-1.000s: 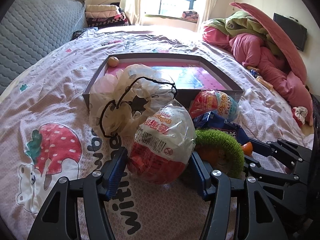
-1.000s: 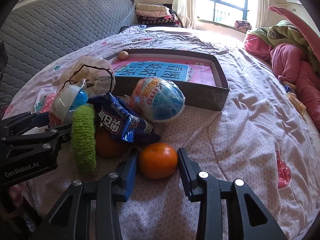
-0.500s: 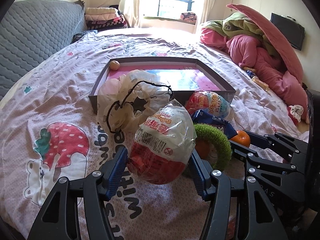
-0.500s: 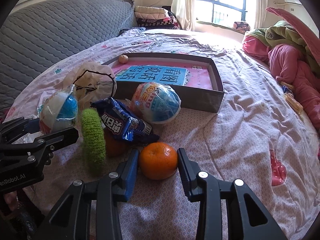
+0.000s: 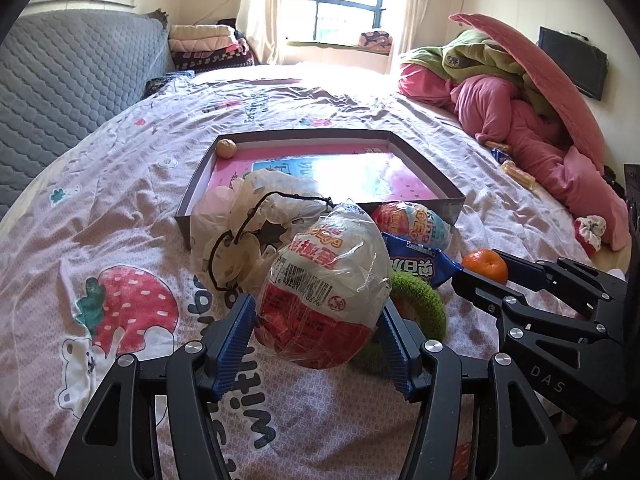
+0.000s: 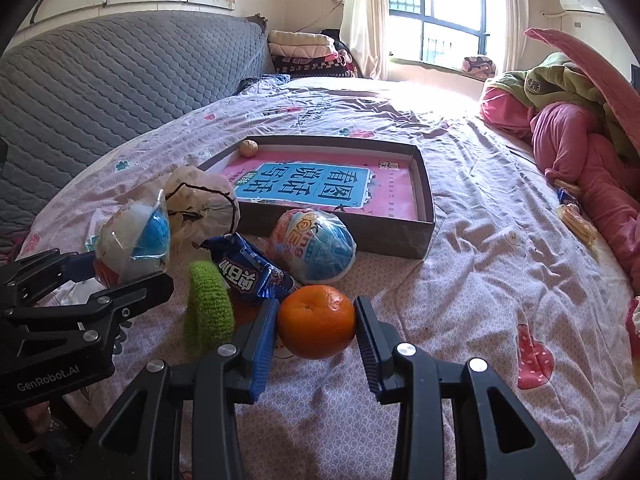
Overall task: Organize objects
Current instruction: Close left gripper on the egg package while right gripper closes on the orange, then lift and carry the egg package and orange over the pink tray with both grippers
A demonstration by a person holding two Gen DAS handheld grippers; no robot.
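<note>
Right claw [image 6: 316,322] grips orange [image 6: 317,321]; bedsheet [image 6: 480,280] beside box [image 6: 424,216] seems open.

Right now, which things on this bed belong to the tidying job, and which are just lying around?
Job:
left gripper holding wrapped toy egg
right gripper holding orange
second toy egg
blue snack packet
green ring
drawstring pouch
grey box

Lying about:
pink bedding heap
folded blankets
</note>
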